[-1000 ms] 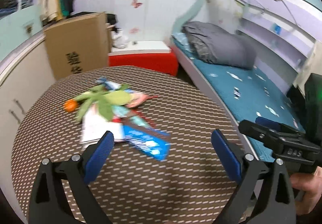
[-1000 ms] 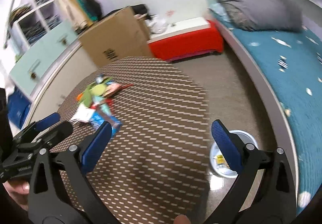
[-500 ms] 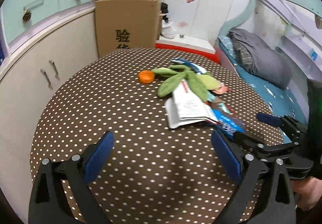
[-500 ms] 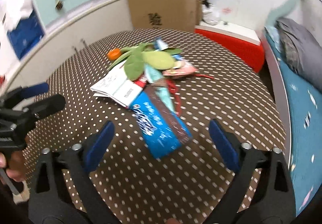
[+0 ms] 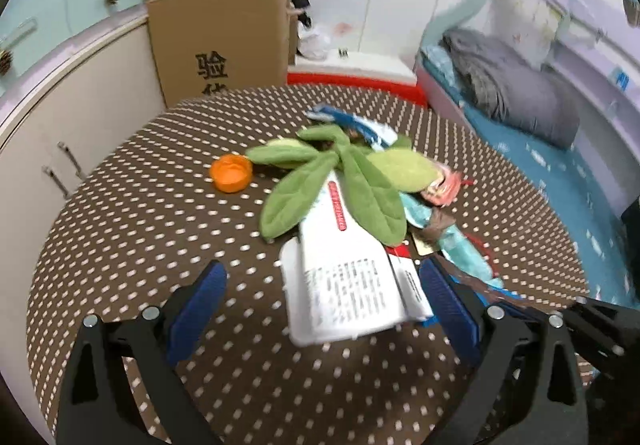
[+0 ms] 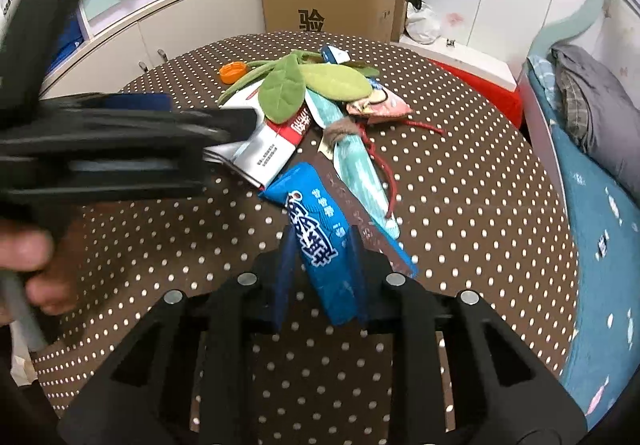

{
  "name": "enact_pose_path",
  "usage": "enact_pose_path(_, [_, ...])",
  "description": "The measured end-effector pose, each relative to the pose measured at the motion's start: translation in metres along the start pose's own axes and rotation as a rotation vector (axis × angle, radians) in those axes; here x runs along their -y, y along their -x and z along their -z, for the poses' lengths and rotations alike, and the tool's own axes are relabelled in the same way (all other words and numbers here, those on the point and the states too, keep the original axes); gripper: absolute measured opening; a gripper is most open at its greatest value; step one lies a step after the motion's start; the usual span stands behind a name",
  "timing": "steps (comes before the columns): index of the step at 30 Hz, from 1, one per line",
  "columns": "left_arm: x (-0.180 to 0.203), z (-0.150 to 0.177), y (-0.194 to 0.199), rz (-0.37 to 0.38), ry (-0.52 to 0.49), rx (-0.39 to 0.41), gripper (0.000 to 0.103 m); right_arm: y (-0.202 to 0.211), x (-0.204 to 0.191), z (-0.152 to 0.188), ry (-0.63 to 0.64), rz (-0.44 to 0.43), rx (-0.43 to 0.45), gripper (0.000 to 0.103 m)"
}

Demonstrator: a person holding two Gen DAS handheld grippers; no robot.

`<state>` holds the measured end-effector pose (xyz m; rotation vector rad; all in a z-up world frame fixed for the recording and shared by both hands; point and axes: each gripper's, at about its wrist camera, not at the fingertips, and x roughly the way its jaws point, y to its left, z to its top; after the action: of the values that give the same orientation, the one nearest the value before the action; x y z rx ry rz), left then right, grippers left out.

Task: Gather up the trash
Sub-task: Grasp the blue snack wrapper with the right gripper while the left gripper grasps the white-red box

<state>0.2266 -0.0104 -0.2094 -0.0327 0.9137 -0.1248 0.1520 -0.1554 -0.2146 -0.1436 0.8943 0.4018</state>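
Left wrist: dotted brown table [image 5: 140, 229], cardboard box [image 5: 224, 41].

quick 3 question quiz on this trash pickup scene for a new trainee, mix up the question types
1. True or false: the left gripper stands open over the white leaflet.
2. Which item lies between the closing jaws of the right gripper?
A. the orange bottle cap
B. the blue snack wrapper
C. the green fabric leaves
3. Fill in: the trash lies on a brown table with white ____.

Key
1. True
2. B
3. dots
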Motion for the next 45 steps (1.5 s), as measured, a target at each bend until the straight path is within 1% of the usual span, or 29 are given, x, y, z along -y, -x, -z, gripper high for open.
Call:
enact_pose_path(2, [0.002, -0.003, -0.012, 0.006, -0.003, -0.018, 0.095, 0.004, 0.003, 0.001, -0.020, -0.021, 0.003, 0.028])
enact_pose_path(3, [0.003, -0.003, -0.016, 0.003, -0.006, -0.026, 0.095, 0.006, 0.004, 0.001, -0.026, -0.030, 0.007, 0.038])
enact_pose_path(4, [0.004, -0.003, -0.021, -0.005, -0.014, -0.040, 0.087, 0.008, 0.005, 0.001, -0.030, -0.030, 0.019, 0.048])
enact_pose_path(5, [0.005, -0.002, -0.020, -0.015, -0.029, -0.023, 0.079, 0.010, 0.005, 0.000, -0.027, -0.021, 0.028, 0.063])
enact_pose_path(6, [0.008, -0.001, -0.017, 0.000, -0.042, -0.015, 0.075, 0.009, 0.006, -0.001, -0.022, -0.017, 0.030, 0.065])
enact_pose_path(8, [0.009, 0.002, -0.010, 0.021, -0.050, -0.012, 0.060, 0.005, 0.007, -0.001, -0.020, -0.021, 0.017, 0.065])
enact_pose_path(10, [0.006, 0.008, -0.002, 0.050, -0.038, -0.010, 0.053, 0.001, 0.009, -0.003, -0.022, -0.004, 0.017, 0.065])
enact_pose_path(11, [0.003, 0.011, 0.001, 0.061, -0.032, -0.009, 0.052, 0.001, 0.013, -0.003, -0.031, 0.007, 0.025, 0.065])
enact_pose_path(14, [-0.006, 0.027, 0.015, 0.074, -0.032, -0.008, 0.051, 0.002, 0.022, -0.004, -0.063, -0.006, 0.041, 0.065])
enact_pose_path(17, [-0.015, 0.046, 0.029, 0.083, -0.034, -0.003, 0.051, -0.009, 0.021, -0.002, -0.030, -0.017, 0.007, 0.065])
enact_pose_path(19, [-0.019, 0.059, 0.039, 0.090, -0.035, -0.005, 0.051, -0.008, 0.019, -0.001, -0.022, -0.022, 0.010, 0.060])
enact_pose_path(20, [-0.022, 0.065, 0.045, 0.093, -0.030, -0.007, 0.051, -0.004, 0.016, 0.001, -0.025, -0.052, -0.006, 0.055])
enact_pose_path(21, [-0.024, 0.070, 0.049, 0.094, -0.027, -0.009, 0.051, -0.001, 0.013, 0.002, -0.025, -0.081, -0.017, 0.047])
enact_pose_path(22, [-0.027, 0.073, 0.051, 0.092, -0.025, -0.010, 0.051, 0.002, 0.009, 0.004, -0.026, -0.096, -0.027, 0.046])
enact_pose_path(24, [-0.031, 0.082, 0.058, 0.087, -0.027, -0.014, 0.052, 0.007, -0.001, 0.010, -0.005, -0.123, -0.044, 0.049])
enact_pose_path(25, [-0.033, 0.085, 0.060, 0.079, -0.029, -0.012, 0.054, 0.009, -0.003, 0.010, -0.002, -0.132, -0.044, 0.051])
enact_pose_path(26, [-0.031, 0.083, 0.059, 0.066, -0.031, -0.009, 0.060, 0.012, -0.004, 0.010, 0.000, -0.133, -0.033, 0.055])
enact_pose_path(27, [-0.031, 0.082, 0.060, 0.050, -0.034, 0.000, 0.063, 0.012, -0.005, 0.008, 0.001, -0.126, -0.025, 0.059])
enact_pose_path(28, [-0.031, 0.081, 0.060, 0.041, -0.035, 0.007, 0.065, 0.011, -0.005, 0.006, 0.003, -0.119, -0.021, 0.061])
enact_pose_path(32, [-0.029, 0.074, 0.055, 0.039, -0.028, 0.003, 0.065, -0.002, -0.008, -0.005, 0.038, -0.110, -0.037, 0.065])
enact_pose_path(35, [-0.025, 0.070, 0.052, 0.063, -0.034, -0.005, 0.054, -0.007, -0.013, -0.005, 0.068, -0.122, -0.041, 0.066])
enact_pose_path(36, [-0.022, 0.071, 0.053, 0.071, -0.047, -0.005, 0.051, -0.007, -0.015, -0.004, 0.084, -0.111, -0.040, 0.065])
enact_pose_path(37, [-0.018, 0.071, 0.053, 0.072, -0.053, -0.004, 0.051, -0.006, -0.017, -0.001, 0.098, -0.100, -0.038, 0.063])
enact_pose_path(38, [-0.017, 0.072, 0.054, 0.073, -0.055, -0.005, 0.051, -0.004, -0.020, 0.000, 0.113, -0.091, -0.035, 0.053])
enact_pose_path(41, [-0.014, 0.076, 0.058, 0.067, -0.055, -0.009, 0.051, 0.001, -0.018, 0.004, 0.094, -0.103, -0.035, 0.039])
enact_pose_path(42, [-0.013, 0.078, 0.061, 0.062, -0.055, -0.009, 0.055, 0.003, -0.016, 0.007, 0.083, -0.100, -0.034, 0.038])
enact_pose_path(43, [-0.012, 0.079, 0.062, 0.056, -0.055, -0.008, 0.070, 0.005, -0.013, 0.009, 0.069, -0.097, -0.032, 0.038])
enact_pose_path(44, [-0.010, 0.081, 0.064, 0.051, -0.057, -0.002, 0.079, 0.008, -0.009, 0.012, 0.045, -0.095, -0.029, 0.038])
enact_pose_path(45, [-0.007, 0.083, 0.066, 0.048, -0.065, 0.002, 0.079, 0.011, -0.004, 0.015, 0.019, -0.093, -0.025, 0.037])
